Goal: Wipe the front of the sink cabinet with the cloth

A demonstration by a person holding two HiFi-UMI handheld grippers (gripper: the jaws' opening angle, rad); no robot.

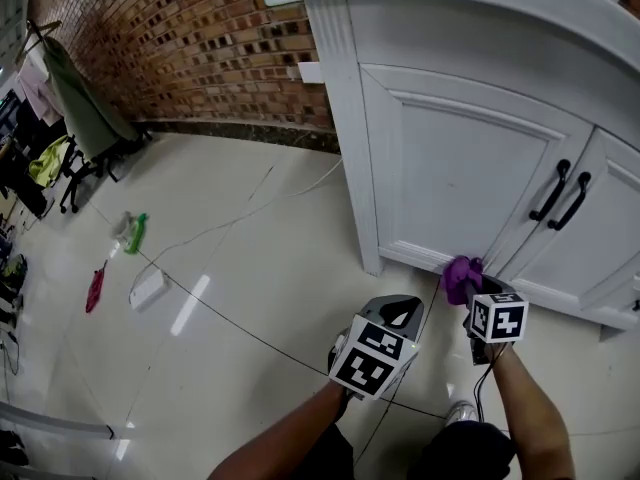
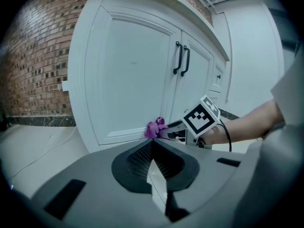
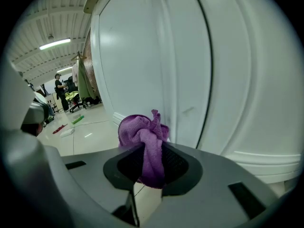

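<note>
Head view: the right gripper (image 1: 468, 293) holds a purple cloth (image 1: 461, 276) at the bottom rail of the white cabinet (image 1: 450, 158), on the door nearer the brick wall (image 1: 200, 38), close to the seam between the two doors. Two black handles (image 1: 560, 193) sit higher up, well apart from the cloth. The left gripper (image 1: 398, 315) hangs over the floor (image 1: 250, 268), just beside the right one and clear of the cabinet. A green bottle (image 1: 135, 231) and a white cable (image 1: 230, 223) lie on the floor, far off.

Left gripper view: the left gripper (image 2: 152, 145) has its jaws together at the tips with nothing between them. Beyond them, the cloth (image 2: 154, 128) rests against the door's lower edge, with the right gripper (image 2: 171, 131) behind it.

Right gripper view: the right gripper (image 3: 152, 161) is clamped on the cloth (image 3: 142, 139). The cloth bunches up above the jaws, close to the cabinet (image 3: 142, 56) front.
</note>
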